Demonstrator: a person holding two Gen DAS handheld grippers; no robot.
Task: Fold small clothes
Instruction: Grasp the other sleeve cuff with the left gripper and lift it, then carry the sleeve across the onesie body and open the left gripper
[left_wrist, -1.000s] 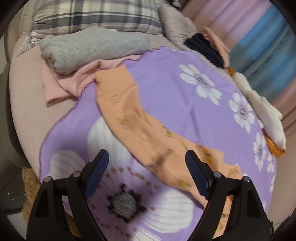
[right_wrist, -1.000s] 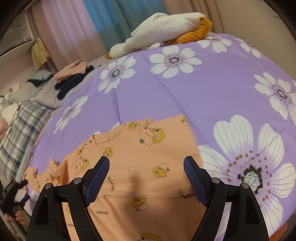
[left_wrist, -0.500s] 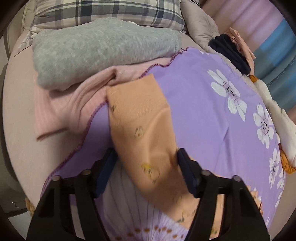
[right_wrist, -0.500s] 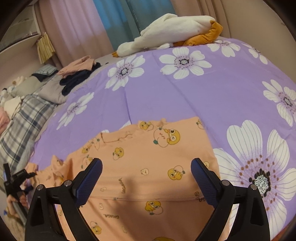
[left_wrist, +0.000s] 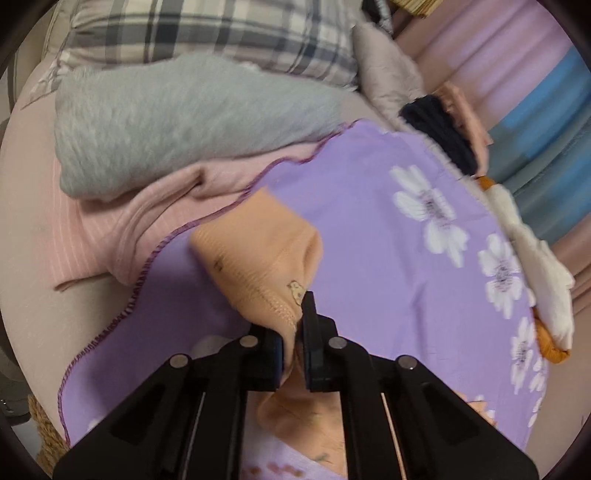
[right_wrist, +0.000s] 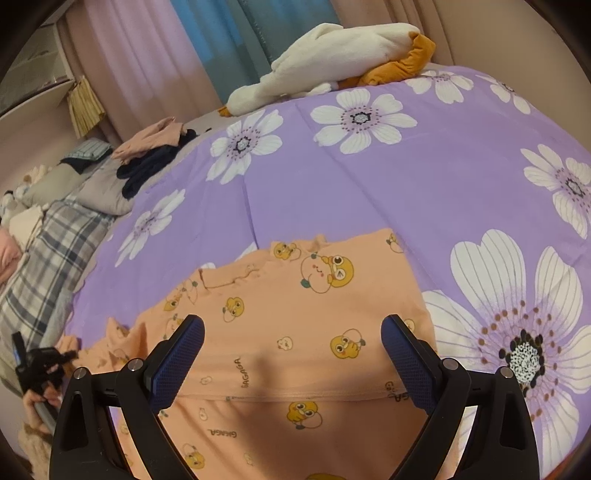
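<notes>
sleeve (left_wrist: 258, 254) pinched tight in my left gripper (left_wrist: 298, 332), shirt (right_wrist: 295, 332) flat on bedspread (right_wrist: 369, 192). right gripper (right_wrist: 293, 350) spread, hovering over it. next: fold sleeve toward 3 o'clock, across body.

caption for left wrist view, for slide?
Left gripper shut on orange sleeve, over purple floral blanket.

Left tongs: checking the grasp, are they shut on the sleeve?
Shut: the left tongs pinch the orange sleeve, fabric bunched between them.
</notes>
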